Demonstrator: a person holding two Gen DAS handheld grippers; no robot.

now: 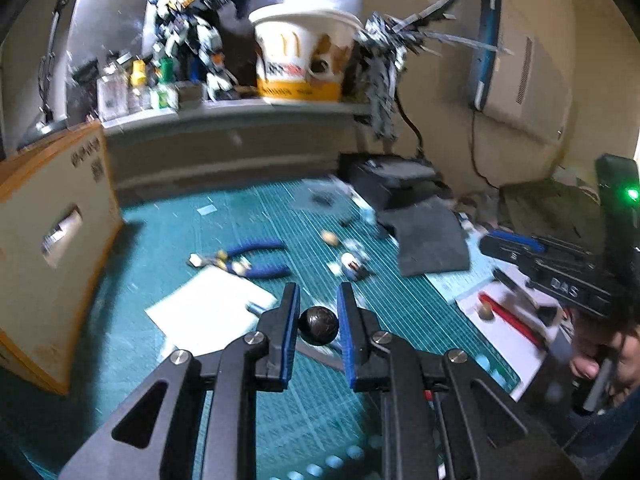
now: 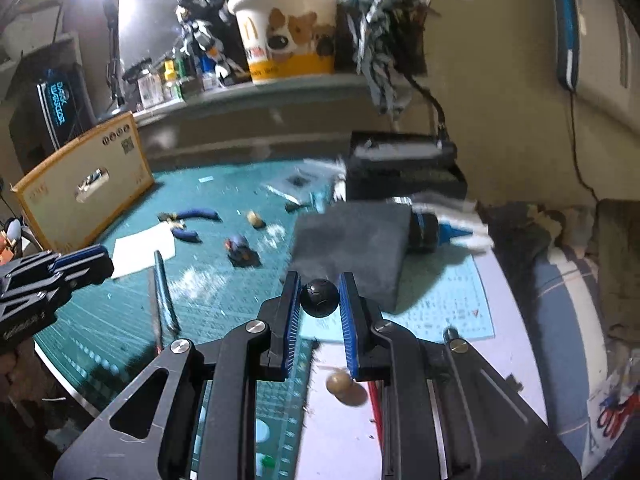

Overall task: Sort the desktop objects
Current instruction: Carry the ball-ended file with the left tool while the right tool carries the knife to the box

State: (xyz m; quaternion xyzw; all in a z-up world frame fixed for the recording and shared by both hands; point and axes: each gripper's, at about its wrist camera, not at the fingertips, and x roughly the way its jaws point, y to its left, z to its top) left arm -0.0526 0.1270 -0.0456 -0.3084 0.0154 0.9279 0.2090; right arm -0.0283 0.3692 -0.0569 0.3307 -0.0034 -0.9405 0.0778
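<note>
My left gripper (image 1: 318, 312) is shut on a dark round ball (image 1: 319, 325), held above the green cutting mat (image 1: 160, 248). My right gripper (image 2: 319, 295) is shut on a second dark ball (image 2: 319, 297), above the mat's right edge. Blue-handled pliers (image 1: 256, 258) lie mid-mat by a white paper sheet (image 1: 212, 308). A tan bead (image 1: 329, 237) and a small blue-white model part (image 1: 354, 264) lie further back. Another tan bead (image 2: 340, 386) lies on white paper under the right gripper. The left gripper also shows at the left in the right wrist view (image 2: 52, 276).
A cardboard box (image 1: 52, 240) stands at the left. A grey foam block (image 2: 352, 244) and a black box (image 2: 400, 168) sit at the right back, with a dark bottle (image 2: 428, 228). A shelf holds a paper bucket (image 1: 304, 52), model robots and small bottles. A red-handled tool (image 1: 512, 320) lies right.
</note>
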